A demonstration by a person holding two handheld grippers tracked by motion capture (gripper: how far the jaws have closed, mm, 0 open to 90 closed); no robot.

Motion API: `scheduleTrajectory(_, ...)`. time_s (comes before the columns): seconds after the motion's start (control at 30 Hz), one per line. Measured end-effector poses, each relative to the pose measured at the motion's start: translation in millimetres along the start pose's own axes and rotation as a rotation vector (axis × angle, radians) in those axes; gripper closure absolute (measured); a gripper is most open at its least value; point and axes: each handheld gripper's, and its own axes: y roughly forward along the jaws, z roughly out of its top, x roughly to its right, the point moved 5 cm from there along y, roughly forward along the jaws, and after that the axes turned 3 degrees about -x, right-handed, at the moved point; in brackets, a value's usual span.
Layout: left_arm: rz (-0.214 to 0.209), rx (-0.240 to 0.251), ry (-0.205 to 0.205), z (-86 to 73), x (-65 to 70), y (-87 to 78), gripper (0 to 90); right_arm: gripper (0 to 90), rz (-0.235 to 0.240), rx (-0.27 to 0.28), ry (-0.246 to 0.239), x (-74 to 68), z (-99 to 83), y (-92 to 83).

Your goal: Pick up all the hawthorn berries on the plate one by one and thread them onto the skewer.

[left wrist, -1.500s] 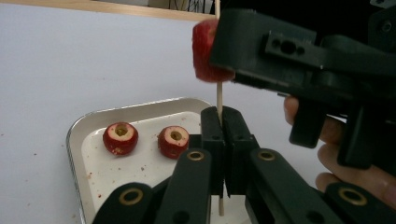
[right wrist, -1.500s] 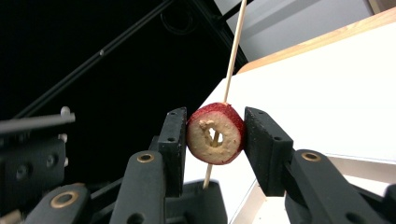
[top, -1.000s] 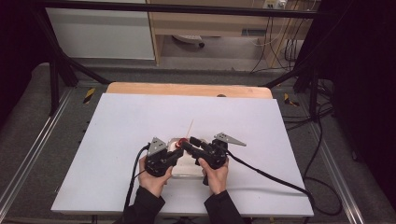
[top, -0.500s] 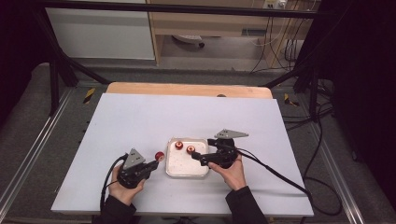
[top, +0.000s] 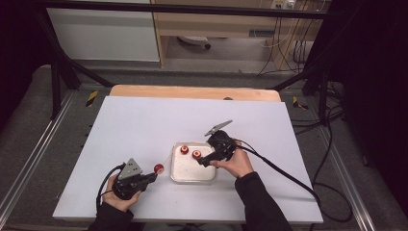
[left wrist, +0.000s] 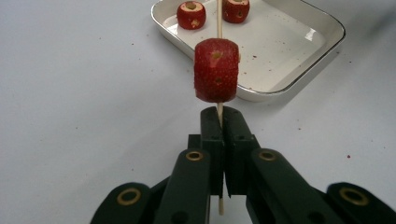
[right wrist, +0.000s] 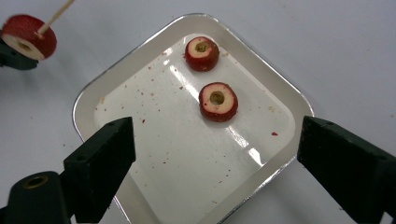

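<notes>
text: none legible | labels/brands: none | numbers: none | signs: none readable on table, tray or grippers in any of the three views

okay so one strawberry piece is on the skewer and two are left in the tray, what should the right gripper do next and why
Probably lower the right gripper onto the nearer strawberry piece in the tray and close on it. Its jaws have just been opening, stand wide and empty above the tray, and that piece lies between them. The left gripper is shut on the skewer, which already carries one piece, so it looks ready for another.
</notes>
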Motion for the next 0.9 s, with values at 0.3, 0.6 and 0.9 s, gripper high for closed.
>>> scheduleTrajectory(0.3,0.001,-0.007,0.003,-2.0,-1.9,1.1,87.7,30.3,0.015,-0.155,-0.056,-1.8,23.2,26.3)
scheduleTrajectory(0.6,0.002,-0.009,-0.001,-2.6,-4.2,0.9,87.7,46.6,0.014,-0.250,-0.105,3.6,33.5,44.9)
scheduleTrajectory(0.9,0.001,-0.012,0.001,-2.8,-3.9,1.3,87.7,55.4,0.009,-0.306,-0.119,6.9,34.9,52.0)
